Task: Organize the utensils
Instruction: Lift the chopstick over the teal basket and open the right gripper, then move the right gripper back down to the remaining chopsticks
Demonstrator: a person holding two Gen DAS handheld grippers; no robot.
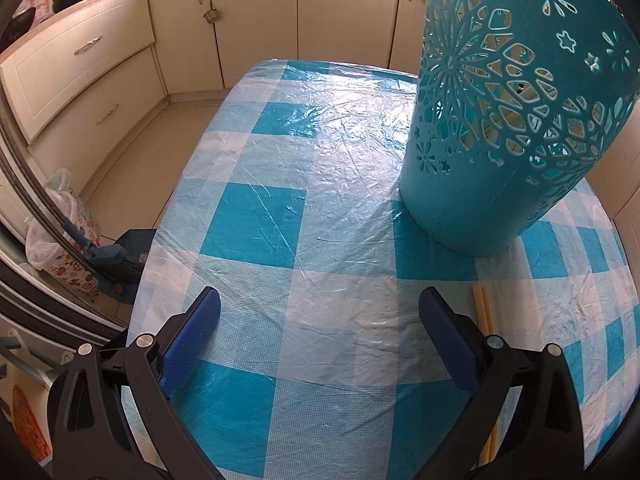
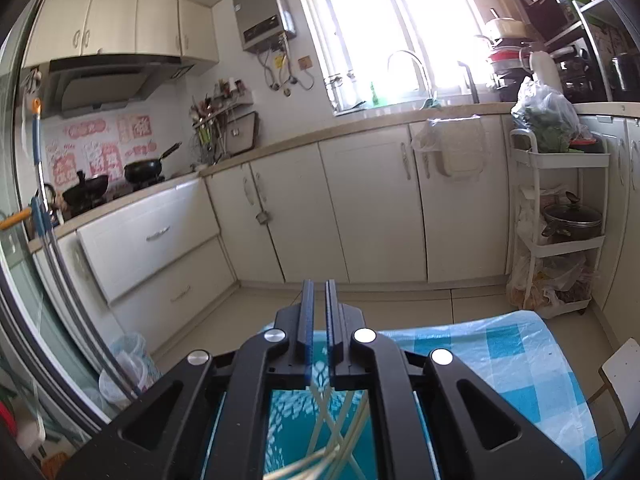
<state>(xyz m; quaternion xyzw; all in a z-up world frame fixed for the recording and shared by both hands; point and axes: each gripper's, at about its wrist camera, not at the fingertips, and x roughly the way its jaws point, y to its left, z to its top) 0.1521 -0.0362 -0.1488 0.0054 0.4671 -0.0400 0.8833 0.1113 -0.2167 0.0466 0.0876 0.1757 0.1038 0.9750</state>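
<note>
A teal cut-out utensil holder (image 1: 500, 140) stands upright on the blue-and-white checked tablecloth (image 1: 280, 200), to the right in the left wrist view. Two yellow chopsticks (image 1: 484, 312) lie flat on the cloth in front of it, just right of my left gripper (image 1: 320, 294). That gripper hovers wide open over bare cloth and holds nothing. My right gripper (image 2: 319, 284) sits above the holder's mouth (image 2: 288, 420), its jaws shut to a thin slit with nothing visible between the tips. Several pale chopsticks (image 2: 324, 416) stand crossed inside the holder below it.
Cream kitchen cabinets (image 2: 360, 220) run along the far wall beyond the table's edge. A lined bin (image 1: 52, 236) and a blue dustpan (image 1: 120, 264) stand on the floor left of the table. A white trolley (image 2: 560, 240) and a white chair (image 2: 620, 364) stand to the right.
</note>
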